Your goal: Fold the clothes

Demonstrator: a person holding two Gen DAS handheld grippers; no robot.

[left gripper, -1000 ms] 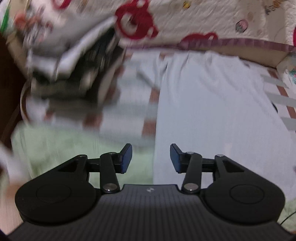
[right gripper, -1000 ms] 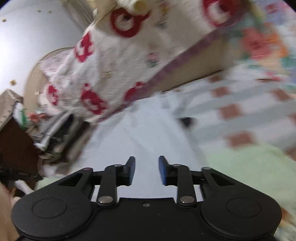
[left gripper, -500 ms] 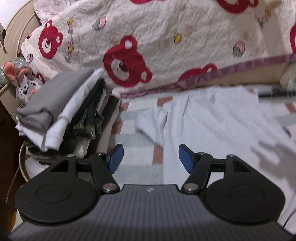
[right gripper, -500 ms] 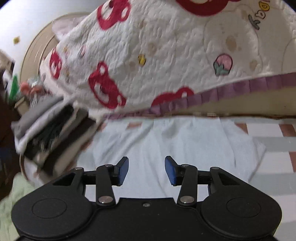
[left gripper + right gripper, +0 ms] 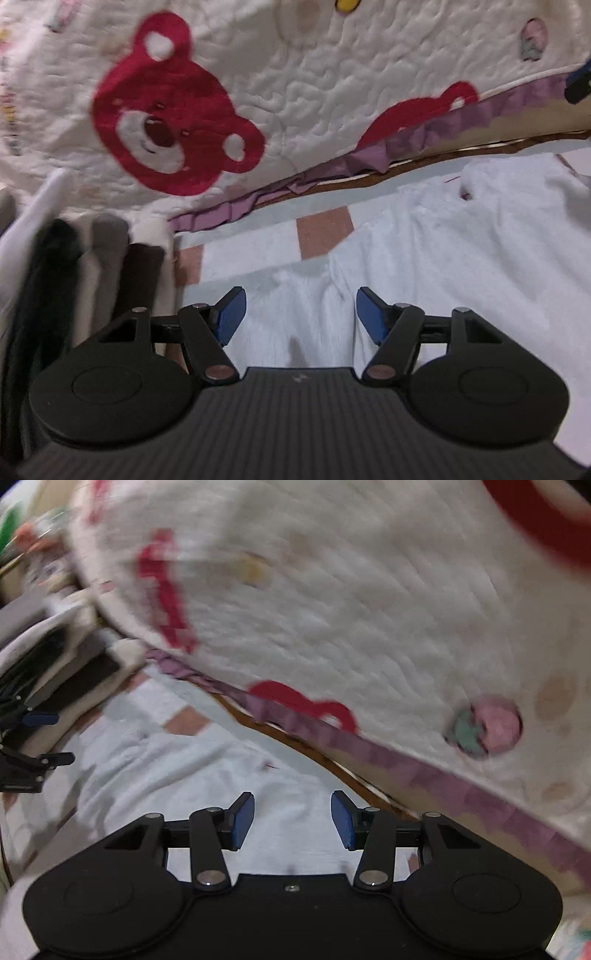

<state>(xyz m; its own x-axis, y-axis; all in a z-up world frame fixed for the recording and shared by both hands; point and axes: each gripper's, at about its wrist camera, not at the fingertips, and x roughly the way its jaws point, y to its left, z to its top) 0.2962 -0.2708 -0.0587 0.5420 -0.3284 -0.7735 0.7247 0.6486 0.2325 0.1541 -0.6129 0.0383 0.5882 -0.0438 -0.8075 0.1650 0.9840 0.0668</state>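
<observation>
Left wrist view showed, at its far left, a stack of folded clothes [image 5: 74,280] in white, black, grey and brown, standing on edge beside the bed's checked sheet [image 5: 321,232], seemingly parked there to keep the working area free. Next came the left gripper [image 5: 297,314], its blue-padded jaws spread wide with nothing between them, poised low over a sleeve of the white garment [image 5: 461,251], a stance that suggested readiness to pinch cloth rather than carry it. The garment lay spread flat and face-down or face-up, which could not be told, across the sheet, its body running off to the right. Above it hung a bear-print quilt [image 5: 295,92] with a purple frill, bunched back against the far side, apparently pushed clear of the folding space. Right wrist view, blurred by motion, showed the right gripper [image 5: 291,821] likewise parted and empty, hovering over the garment's upper edge near the quilt's hem, with the left tool glimpsed at the frame's left. With both tools at opposite ends of the same shirt, a two-handed fold looked likely.
</observation>
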